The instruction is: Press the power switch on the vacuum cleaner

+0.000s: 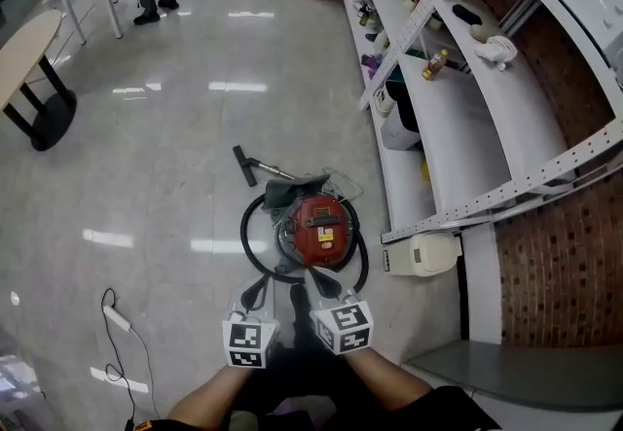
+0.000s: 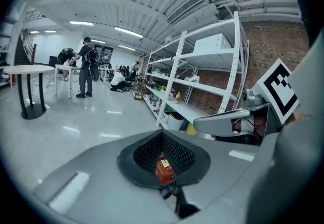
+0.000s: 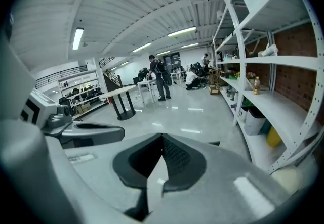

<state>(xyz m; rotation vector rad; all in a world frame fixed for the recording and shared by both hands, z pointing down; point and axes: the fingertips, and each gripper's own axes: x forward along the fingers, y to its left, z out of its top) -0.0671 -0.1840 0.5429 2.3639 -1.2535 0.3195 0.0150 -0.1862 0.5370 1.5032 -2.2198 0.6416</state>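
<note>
you are only getting close. the red vacuum cleaner (image 1: 319, 225) sits on the floor, just past your left gripper (image 1: 259, 295) and right gripper (image 1: 316, 291). both are squeezed closed and hold nothing. next, i think, reach down and poke its switch.

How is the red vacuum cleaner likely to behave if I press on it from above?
The red vacuum cleaner sits low and wide on the floor, so it probably will not tip under a downward press. The glossy floor suggests a sideways push could make it slide. Its hose, coiled around it, looks floppy.
</note>
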